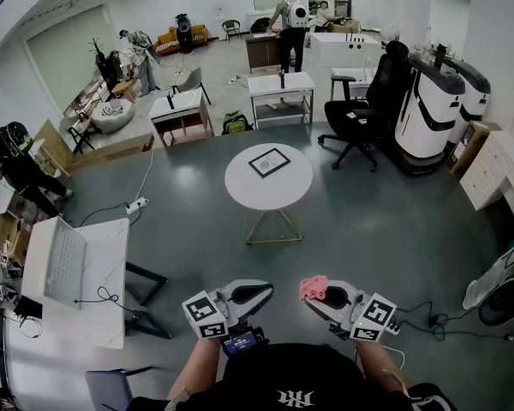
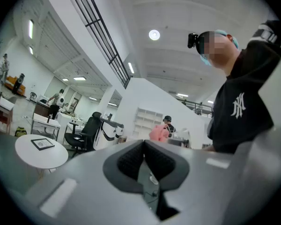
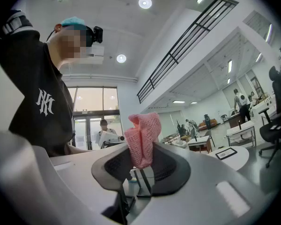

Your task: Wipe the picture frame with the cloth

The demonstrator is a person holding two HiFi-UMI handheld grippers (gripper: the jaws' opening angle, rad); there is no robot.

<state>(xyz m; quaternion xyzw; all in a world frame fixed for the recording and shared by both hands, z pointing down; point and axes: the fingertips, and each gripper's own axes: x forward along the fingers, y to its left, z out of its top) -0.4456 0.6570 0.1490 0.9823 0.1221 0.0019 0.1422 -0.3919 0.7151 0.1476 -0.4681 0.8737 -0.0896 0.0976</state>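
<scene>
Head view: the left gripper (image 1: 264,292) and right gripper (image 1: 319,298) are both low in the picture, close to the person's (image 1: 291,384) body, with their tips turned toward each other and a gap between them. A pink cloth (image 1: 313,288) bunches at the right gripper's tip. The picture frame (image 1: 269,162) lies flat near the middle of the round white table (image 1: 240,187), out on the open floor and well apart from both grippers. Nothing touches the frame. A desk (image 1: 111,255) with an open laptop (image 1: 64,264) is at the left, and a black office chair (image 1: 360,114) stands beyond the table to the right.

Left gripper view: the jaws are closed, pad against pad, with nothing between them. The tool is tilted up toward the ceiling. The table and frame (image 2: 42,144) are far off at the lower left. The cloth (image 2: 158,132) shows just past the jaw tips, over on the other tool. The person's black shirt fills the right side.

Right gripper view: the jaws are clamped on the cloth (image 3: 143,139), pinching its lower part. The rest of it stands up above the pads in a folded bunch with the mesh weave visible. The frame (image 3: 225,153) and table edge are far off at the lower right. The person's torso is at the left.
</scene>
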